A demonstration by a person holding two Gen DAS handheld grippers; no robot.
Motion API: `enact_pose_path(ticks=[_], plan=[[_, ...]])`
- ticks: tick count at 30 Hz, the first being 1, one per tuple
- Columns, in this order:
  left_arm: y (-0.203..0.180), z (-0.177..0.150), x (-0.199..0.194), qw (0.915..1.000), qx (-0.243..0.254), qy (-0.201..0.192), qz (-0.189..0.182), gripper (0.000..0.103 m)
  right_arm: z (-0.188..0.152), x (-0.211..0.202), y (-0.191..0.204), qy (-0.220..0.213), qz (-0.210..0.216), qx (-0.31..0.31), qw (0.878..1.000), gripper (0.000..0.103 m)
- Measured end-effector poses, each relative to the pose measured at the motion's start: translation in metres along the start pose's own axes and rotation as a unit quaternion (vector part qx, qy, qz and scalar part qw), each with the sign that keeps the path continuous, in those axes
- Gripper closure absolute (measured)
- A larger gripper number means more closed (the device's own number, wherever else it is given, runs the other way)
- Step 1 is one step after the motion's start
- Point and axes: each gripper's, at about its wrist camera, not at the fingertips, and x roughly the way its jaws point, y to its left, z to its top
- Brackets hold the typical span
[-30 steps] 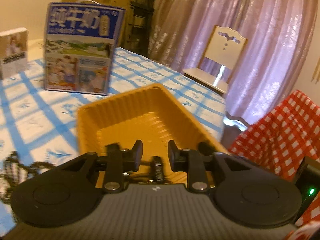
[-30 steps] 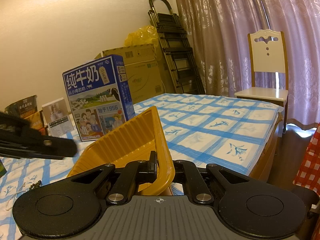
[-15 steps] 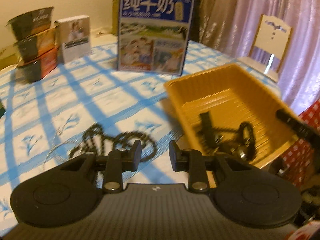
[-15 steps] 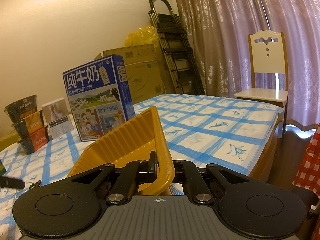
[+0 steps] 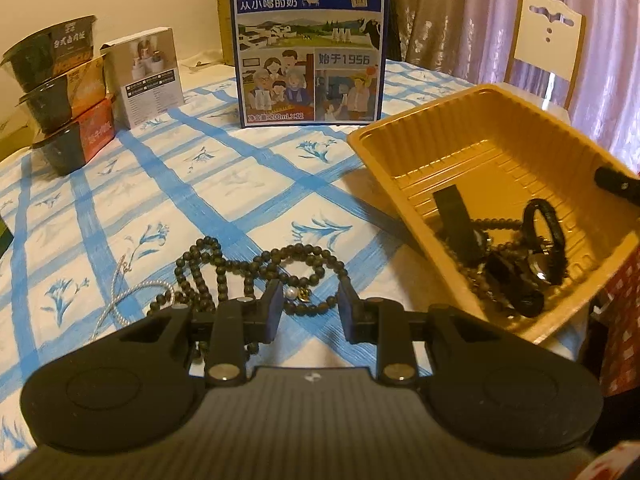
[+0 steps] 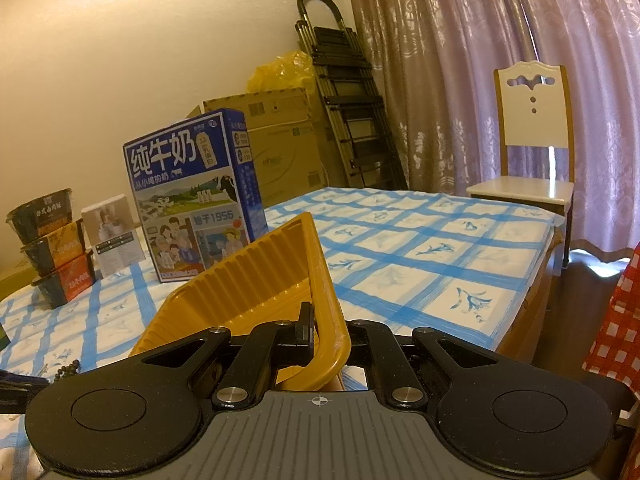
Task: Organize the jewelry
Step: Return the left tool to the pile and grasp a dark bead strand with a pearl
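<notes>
Swung from tray [image 5: 404, 136] to bead necklace [image 5: 224, 268] — left gripper [image 5: 308, 304] fingers apart just above.

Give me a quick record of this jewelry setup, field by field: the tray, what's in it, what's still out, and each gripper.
tray: yellow tray, tilted, one edge raised
tray contents: black bracelet, bead strand, other dark pieces
on tablecloth: dark bead necklace, silver chain
left gripper: open, above the bead necklace, holding nothing
right gripper: shut on the tray rim
background: milk carton, stacked bowls
</notes>
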Motion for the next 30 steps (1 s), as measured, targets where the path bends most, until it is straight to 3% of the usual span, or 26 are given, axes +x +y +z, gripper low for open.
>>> enact_pose_path(ticks=[9,15,30], plan=[[-0.001,0.003,0.03,0.9997,0.023,0.011,-0.002,0.078,0.0,0.0,0.0,0.0,0.0,0.0,1.0,0.097],[-0.001,0.002,0.049,0.9989,0.04,0.025,0.004,0.085,0.0,0.0,0.0,0.0,0.0,0.0,1.0,0.097],[-0.004,-0.004,0.05,0.9979,0.058,0.028,0.01,0.088,0.0,0.0,0.0,0.0,0.0,0.0,1.0,0.097]])
